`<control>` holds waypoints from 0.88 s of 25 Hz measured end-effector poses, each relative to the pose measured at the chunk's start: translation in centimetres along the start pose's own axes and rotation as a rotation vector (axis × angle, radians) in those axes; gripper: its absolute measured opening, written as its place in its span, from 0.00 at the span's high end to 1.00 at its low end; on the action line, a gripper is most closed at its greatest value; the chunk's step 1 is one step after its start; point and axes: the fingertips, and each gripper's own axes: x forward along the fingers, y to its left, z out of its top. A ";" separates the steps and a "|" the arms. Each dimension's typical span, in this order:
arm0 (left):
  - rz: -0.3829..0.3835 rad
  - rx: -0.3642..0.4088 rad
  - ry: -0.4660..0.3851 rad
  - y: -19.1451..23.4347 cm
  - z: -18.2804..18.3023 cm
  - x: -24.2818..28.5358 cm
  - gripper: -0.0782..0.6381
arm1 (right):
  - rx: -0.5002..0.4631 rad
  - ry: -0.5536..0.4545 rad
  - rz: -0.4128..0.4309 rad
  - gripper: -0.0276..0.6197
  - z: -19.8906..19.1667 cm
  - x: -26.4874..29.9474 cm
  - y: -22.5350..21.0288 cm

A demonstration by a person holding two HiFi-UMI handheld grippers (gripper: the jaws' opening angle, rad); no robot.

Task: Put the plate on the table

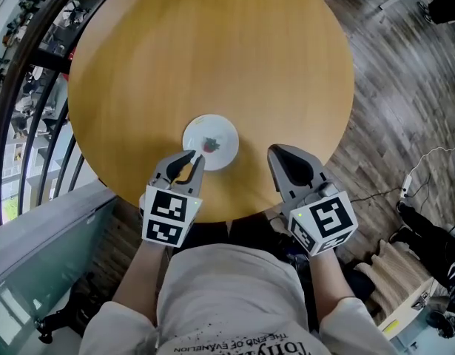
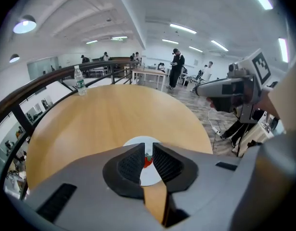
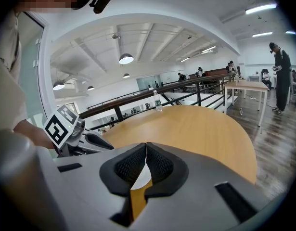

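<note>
A small white plate (image 1: 221, 134) lies flat on the round wooden table (image 1: 212, 50), near its front edge, with a small red thing (image 1: 211, 146) on it. My left gripper (image 1: 191, 155) sits just at the plate's near rim, jaws side by side with a narrow gap. In the left gripper view the plate (image 2: 136, 140) and the red thing (image 2: 148, 160) show through that gap of the gripper (image 2: 147, 150); nothing is clamped. My right gripper (image 1: 274, 151) hovers to the plate's right, shut and empty (image 3: 146, 146); a sliver of plate (image 3: 142, 174) shows below its tips.
A clear water bottle (image 2: 80, 83) stands at the table's far edge. A dark railing (image 1: 20, 65) curves round the table's left side. Wood floor with a white cable (image 1: 427, 161) lies to the right. People stand in the distance (image 2: 175, 69).
</note>
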 end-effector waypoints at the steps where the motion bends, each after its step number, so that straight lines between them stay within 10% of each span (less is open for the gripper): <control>1: 0.002 -0.011 -0.024 -0.1 0.7 -0.7 0.80 | -0.008 -0.007 0.000 0.92 0.4 -0.3 0.0; 22: 0.046 -0.142 -0.259 -1.1 3.5 -9.6 0.86 | -0.108 0.001 0.077 0.92 3.9 -3.1 4.7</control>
